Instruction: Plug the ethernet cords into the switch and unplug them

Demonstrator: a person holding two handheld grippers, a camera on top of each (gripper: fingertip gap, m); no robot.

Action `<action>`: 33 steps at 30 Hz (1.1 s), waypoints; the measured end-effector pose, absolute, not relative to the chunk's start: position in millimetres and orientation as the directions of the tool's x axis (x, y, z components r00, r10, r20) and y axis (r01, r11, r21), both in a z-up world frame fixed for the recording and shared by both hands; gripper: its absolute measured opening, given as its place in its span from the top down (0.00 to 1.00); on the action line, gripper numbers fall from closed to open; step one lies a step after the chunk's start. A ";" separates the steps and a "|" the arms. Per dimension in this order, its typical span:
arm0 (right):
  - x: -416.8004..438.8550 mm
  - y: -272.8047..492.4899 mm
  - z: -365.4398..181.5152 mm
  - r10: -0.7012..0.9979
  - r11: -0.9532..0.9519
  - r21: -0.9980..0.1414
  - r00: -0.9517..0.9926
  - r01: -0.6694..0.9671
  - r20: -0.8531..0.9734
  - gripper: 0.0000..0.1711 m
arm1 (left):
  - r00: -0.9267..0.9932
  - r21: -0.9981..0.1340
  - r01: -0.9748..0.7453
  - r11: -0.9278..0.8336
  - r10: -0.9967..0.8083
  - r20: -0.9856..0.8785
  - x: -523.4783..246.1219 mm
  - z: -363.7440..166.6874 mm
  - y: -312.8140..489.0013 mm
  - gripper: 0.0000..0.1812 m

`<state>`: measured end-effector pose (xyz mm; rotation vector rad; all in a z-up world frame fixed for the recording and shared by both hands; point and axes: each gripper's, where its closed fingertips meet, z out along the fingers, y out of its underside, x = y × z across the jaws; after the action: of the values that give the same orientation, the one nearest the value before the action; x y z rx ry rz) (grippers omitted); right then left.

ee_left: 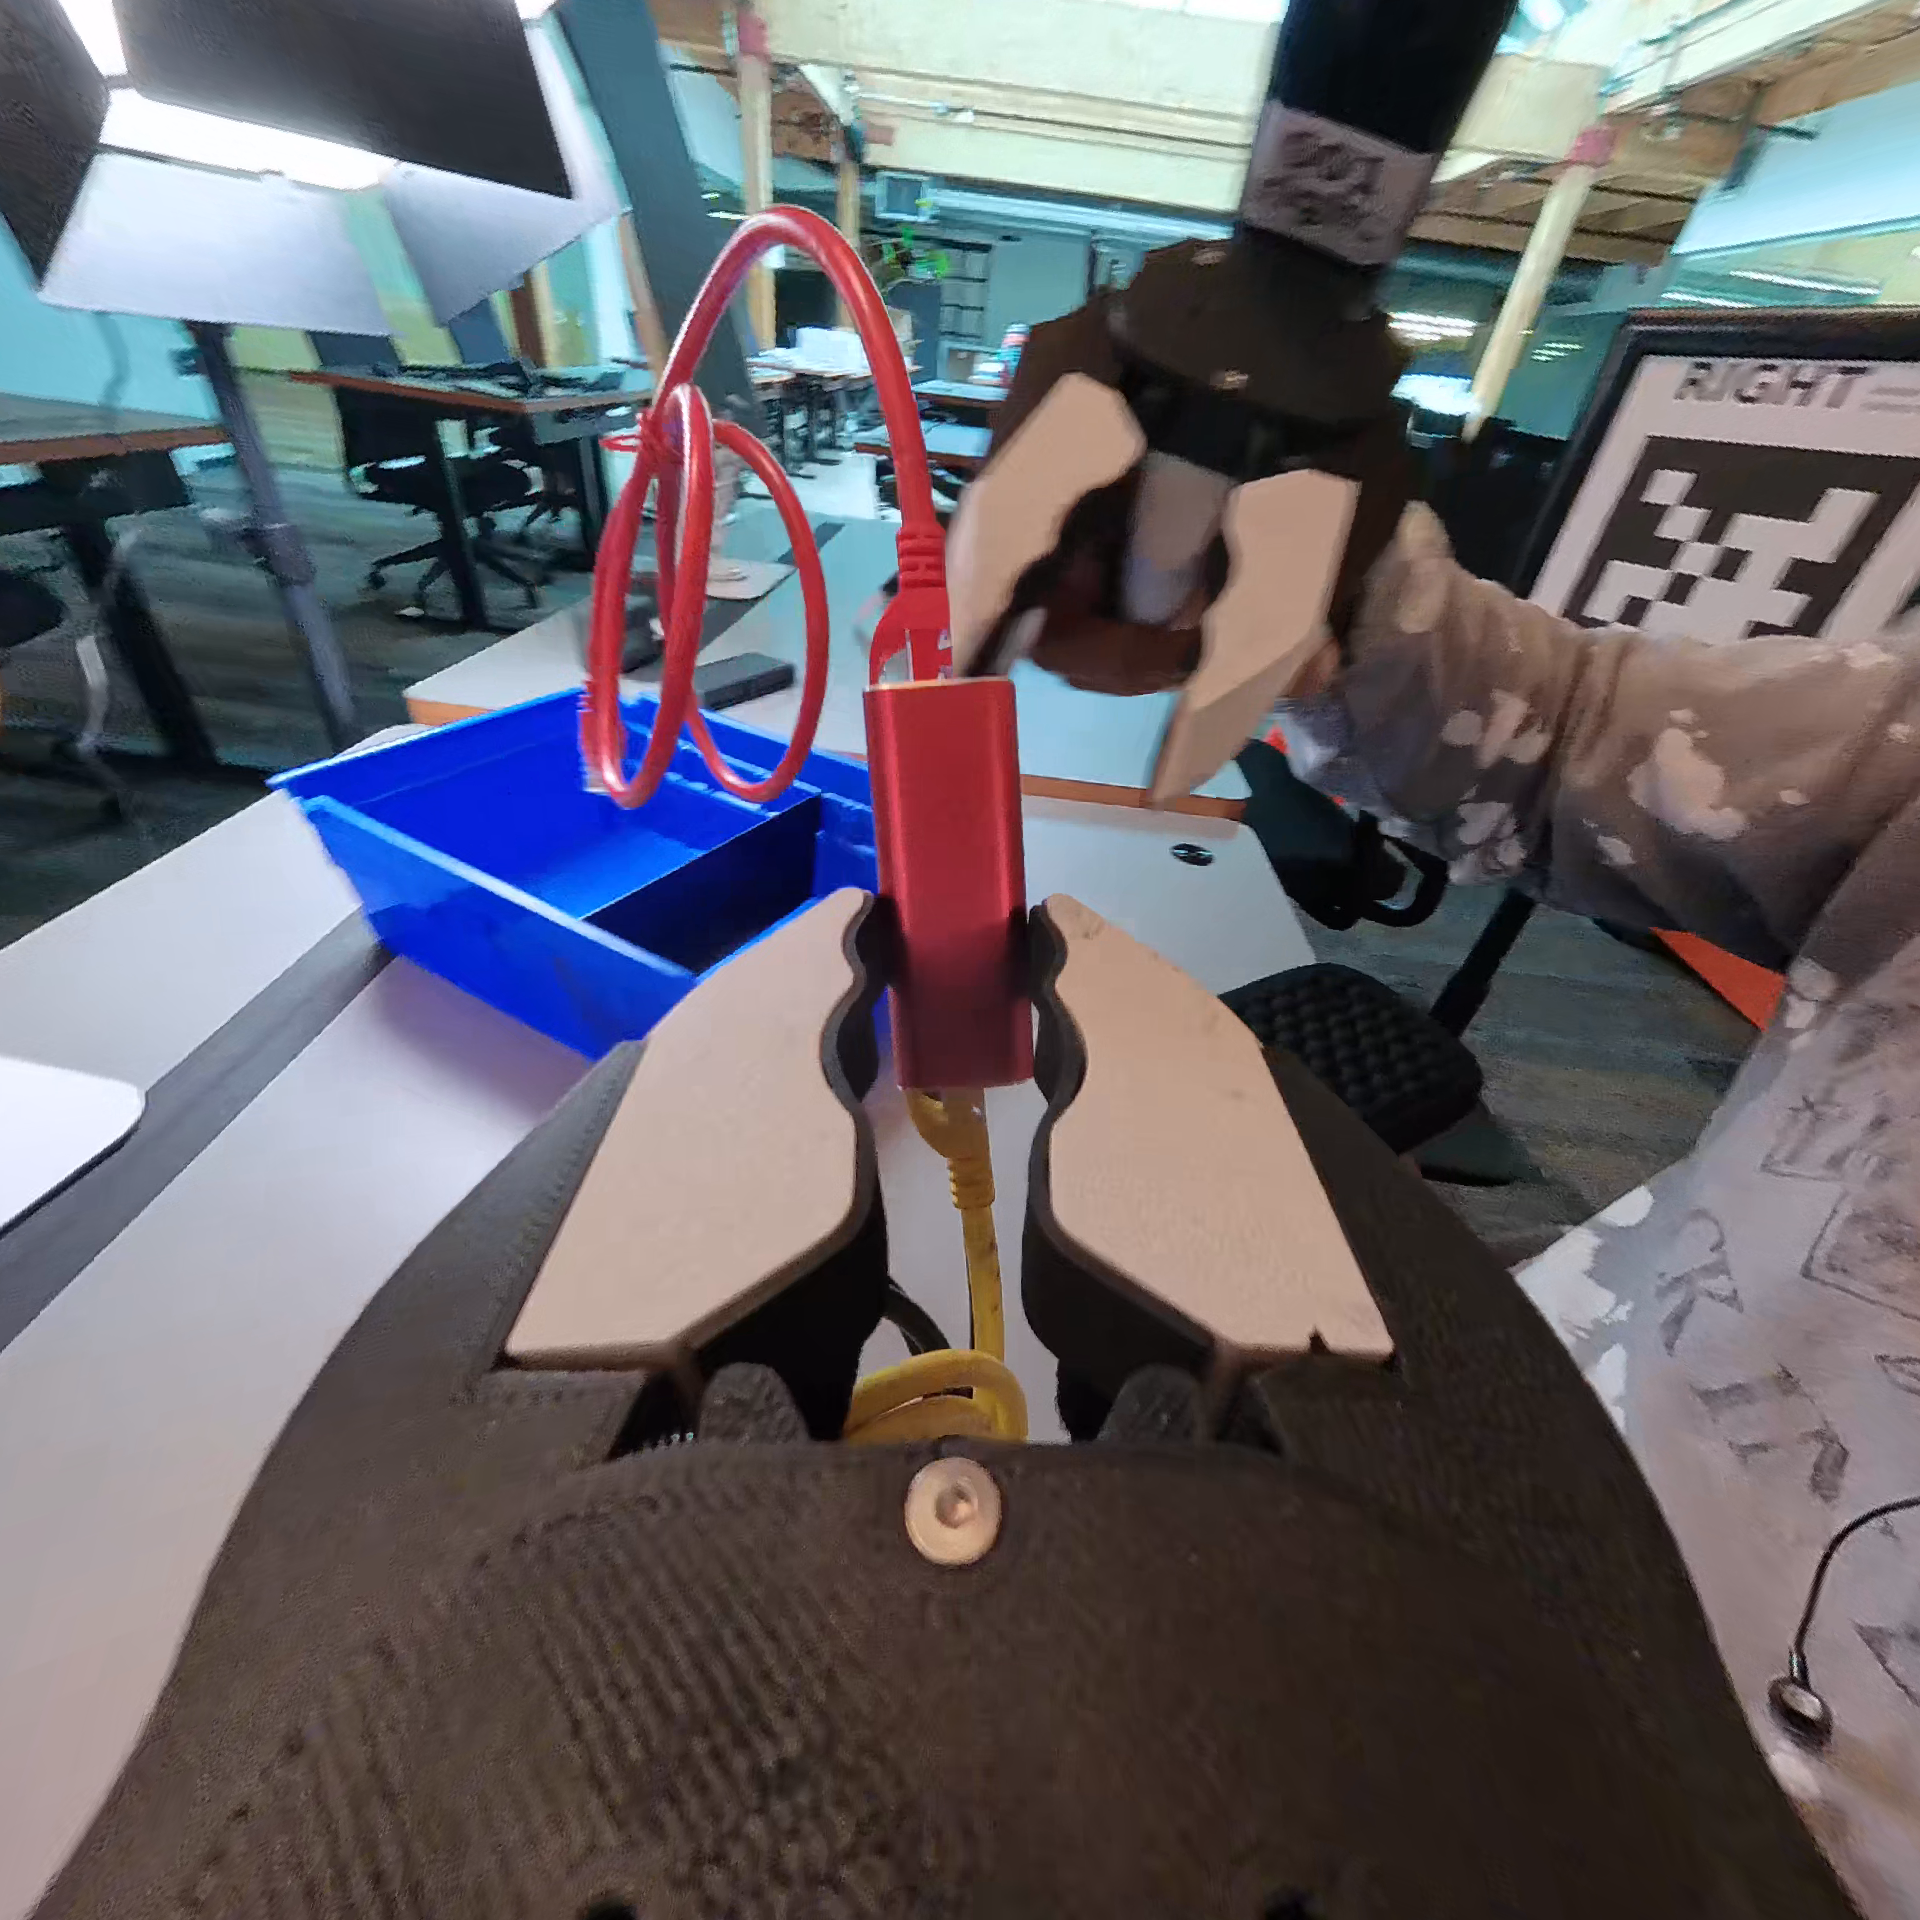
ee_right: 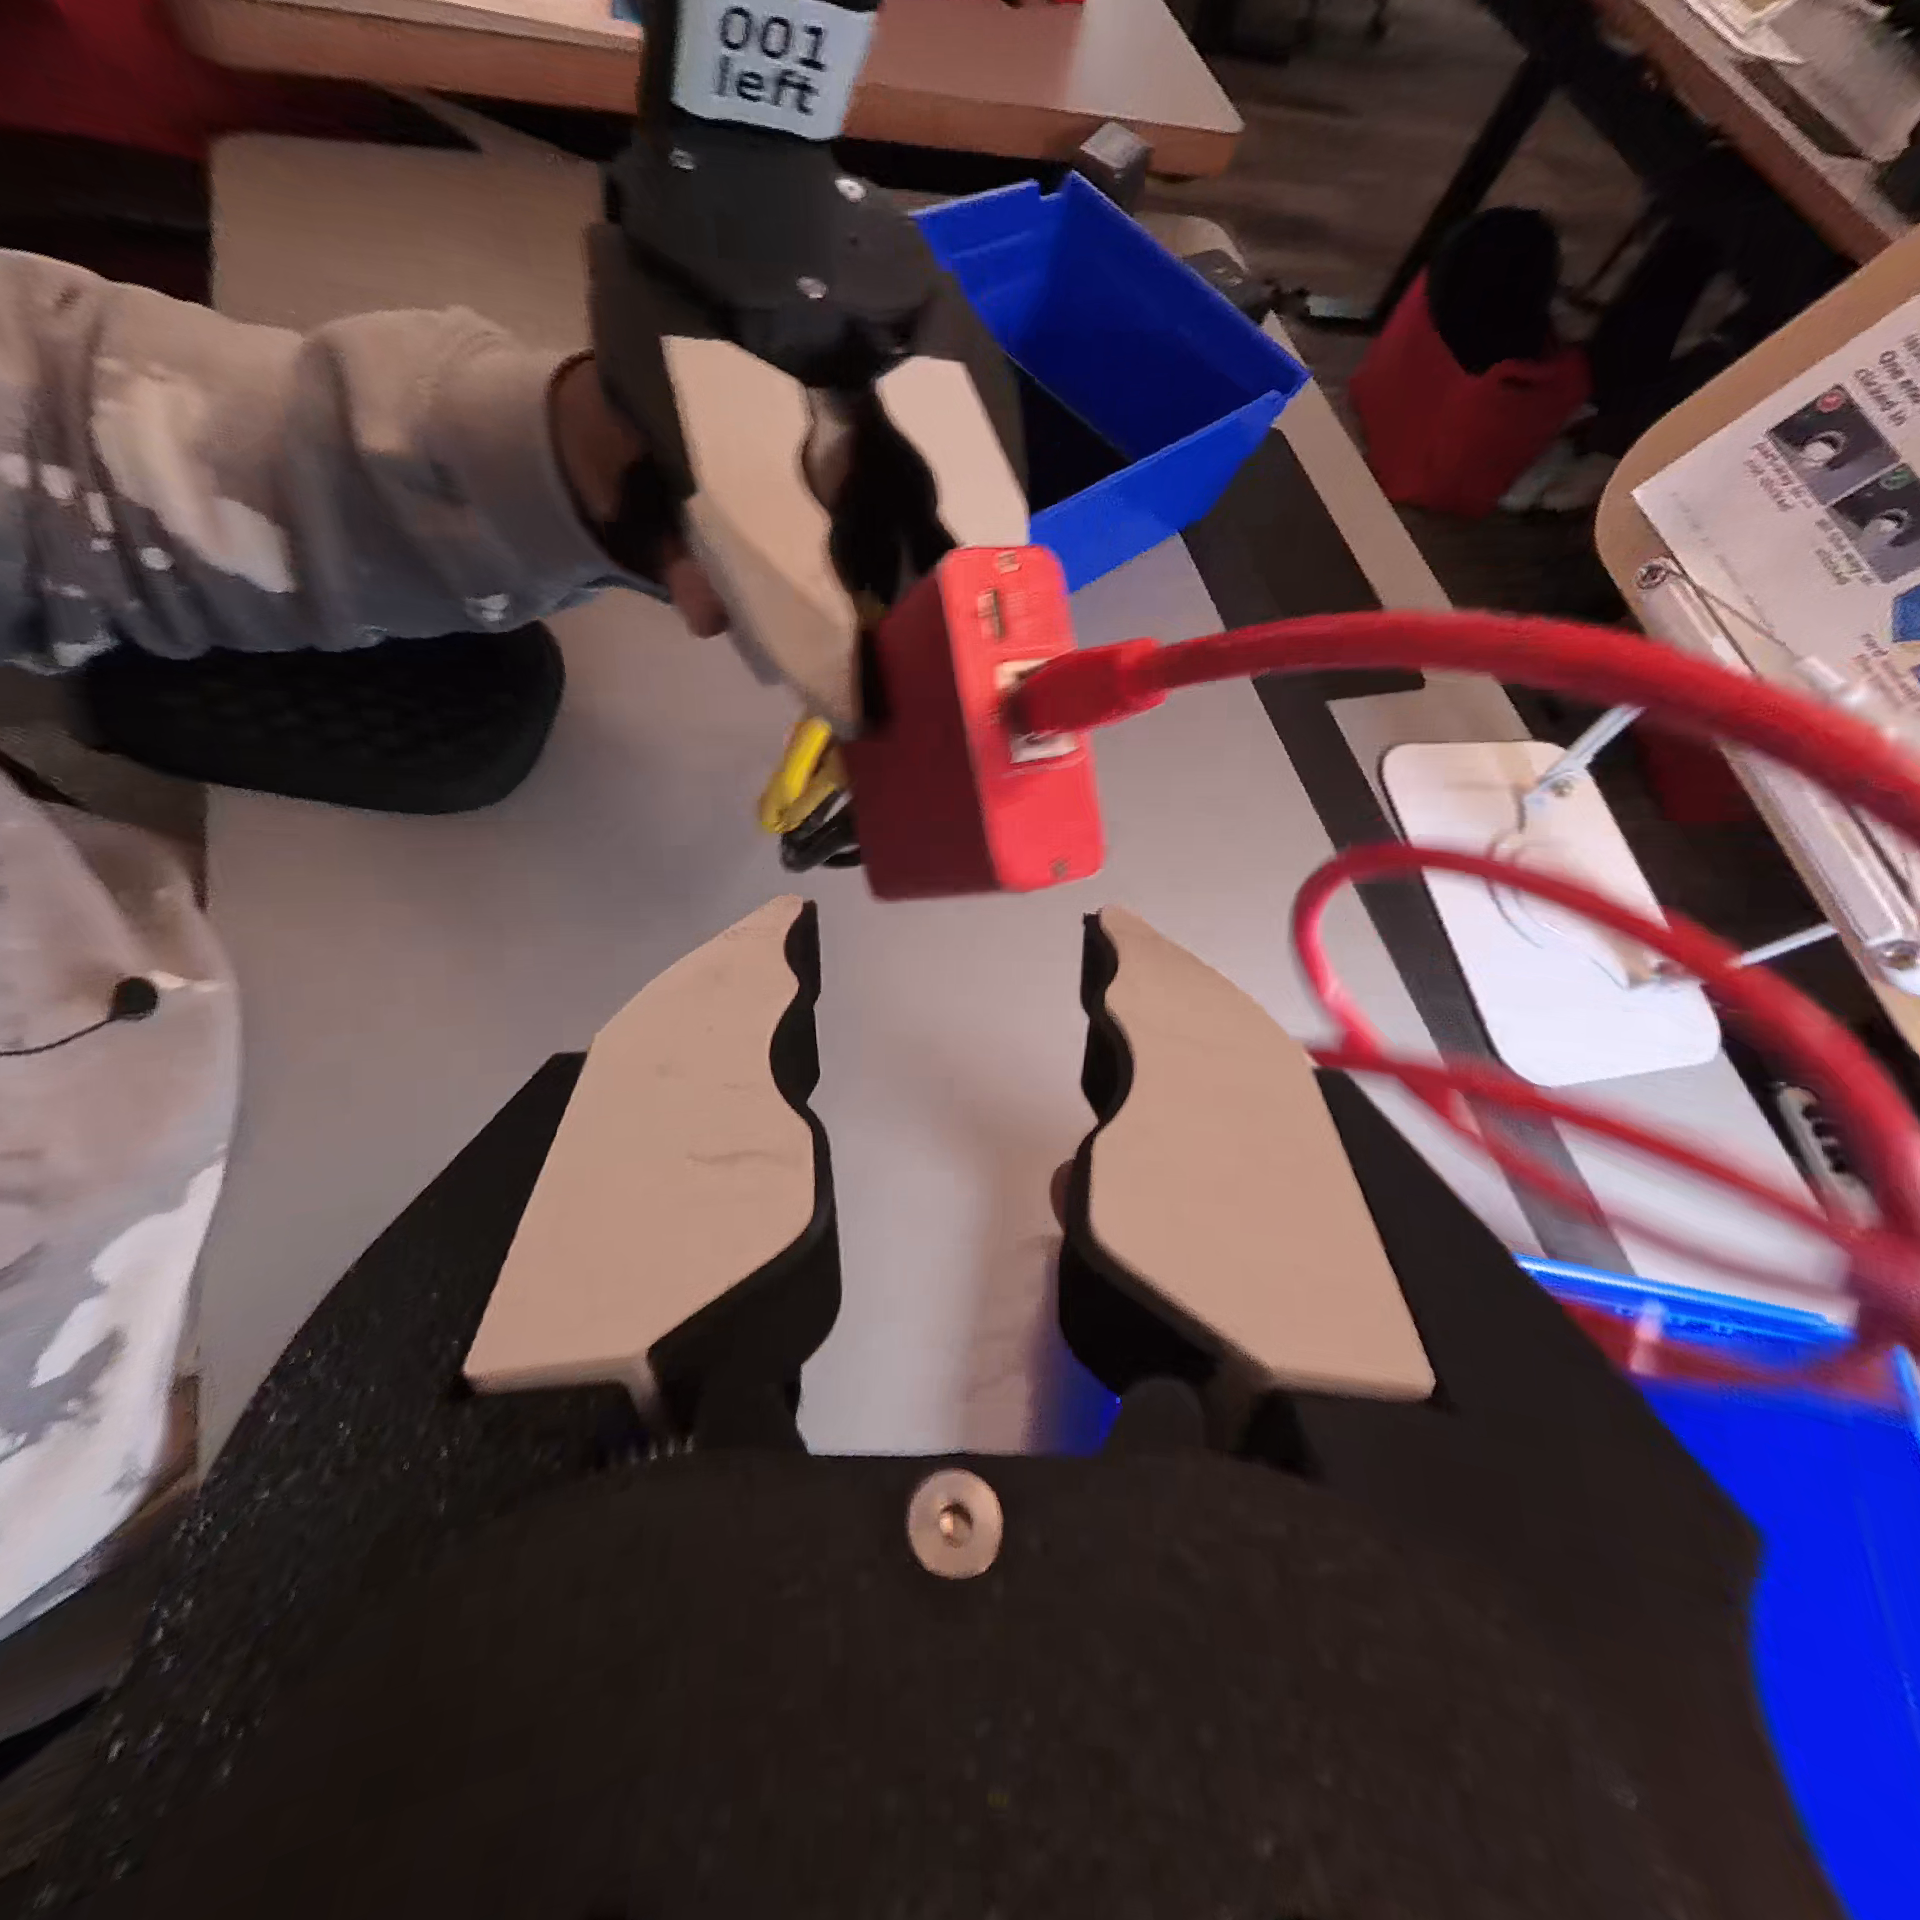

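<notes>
My left gripper [ee_left: 951,920] is shut on a small red switch [ee_left: 948,883] and holds it upright above the white table. A red ethernet cord [ee_left: 727,520] is plugged into its far end and loops up and left. A yellow ethernet cord [ee_left: 977,1236] is plugged into its near end and hangs between my fingers. My right gripper [ee_left: 1081,717] hovers open just beyond the switch's top, beside the red plug. In the right wrist view my right gripper [ee_right: 945,920] is open and empty, just below the switch [ee_right: 977,727], with the red cord [ee_right: 1455,665] running off right.
A blue divided bin [ee_left: 582,873] stands on the white table [ee_left: 312,1195] behind the switch; it also shows in the right wrist view [ee_right: 1132,343]. A black chair seat [ee_left: 1361,1049] sits off the table's right edge. A clipboard with papers [ee_right: 1787,582] lies at right.
</notes>
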<state>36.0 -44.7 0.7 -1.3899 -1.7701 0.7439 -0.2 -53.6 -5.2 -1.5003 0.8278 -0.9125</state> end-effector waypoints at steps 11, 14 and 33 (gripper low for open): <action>49.4 -41.4 23.8 0.948 0.311 -0.732 -0.257 0.606 0.190 0.83 | 0.456 -0.999 0.043 -0.021 -0.889 0.038 14.3 21.3 -64.0 0.80; 70.2 -12.7 54.6 0.942 0.329 -0.691 -0.173 0.644 0.287 0.83 | 0.571 -0.998 0.029 0.060 -0.820 -0.033 -13.8 43.1 -65.2 0.76; 132.7 206.0 -82.6 0.910 0.093 -0.408 0.089 0.908 0.405 0.83 | 0.684 -0.960 -0.125 -0.250 -0.723 0.099 -45.6 -102.8 -78.9 0.78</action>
<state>132.7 206.0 -82.6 -1.7856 -1.7904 0.0039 -45.6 -78.9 -102.8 -1.7601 0.6800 -0.6556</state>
